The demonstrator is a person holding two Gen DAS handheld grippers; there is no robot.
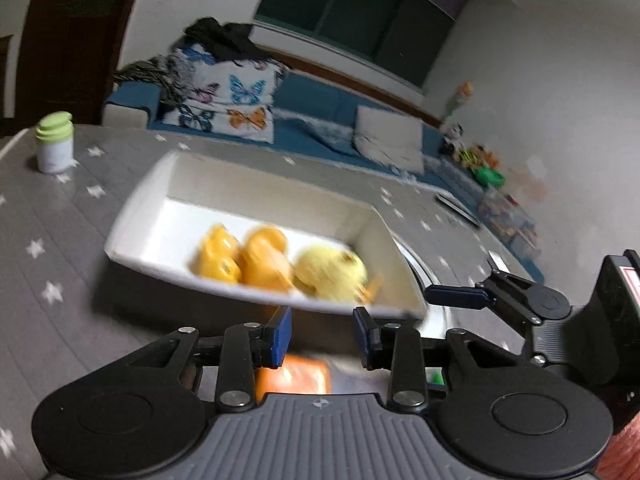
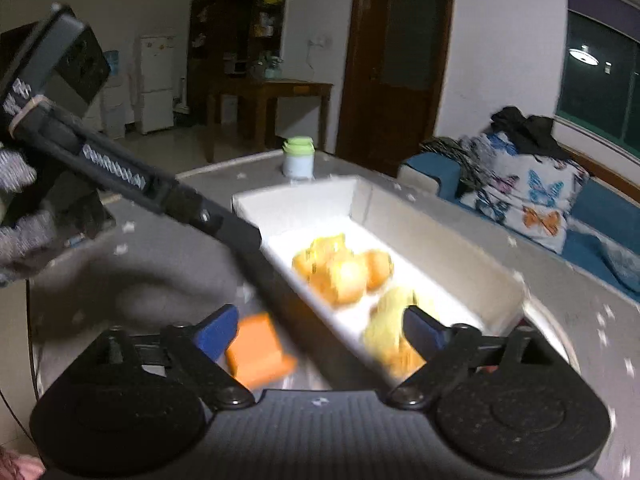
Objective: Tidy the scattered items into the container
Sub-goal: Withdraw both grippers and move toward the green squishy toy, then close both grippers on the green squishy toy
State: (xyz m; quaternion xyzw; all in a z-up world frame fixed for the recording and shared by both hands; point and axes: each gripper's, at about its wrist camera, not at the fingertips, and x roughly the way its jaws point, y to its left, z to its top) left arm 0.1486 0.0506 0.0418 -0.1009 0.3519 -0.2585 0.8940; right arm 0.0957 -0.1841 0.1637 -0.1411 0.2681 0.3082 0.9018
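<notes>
Inside white container: orange fruits, yellow one (blurred)

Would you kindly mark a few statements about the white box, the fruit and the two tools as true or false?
1. The white box holds orange and yellow fruit. True.
2. The orange block lies inside the box. False: it lies on the table outside, beside the box wall.
3. The left tool grips a fruit. False: its fingers stand apart with nothing between them.
4. A green-lidded jar stands on the table beyond the box. True.
5. The right tool is shut. False: it is wide open.
</notes>
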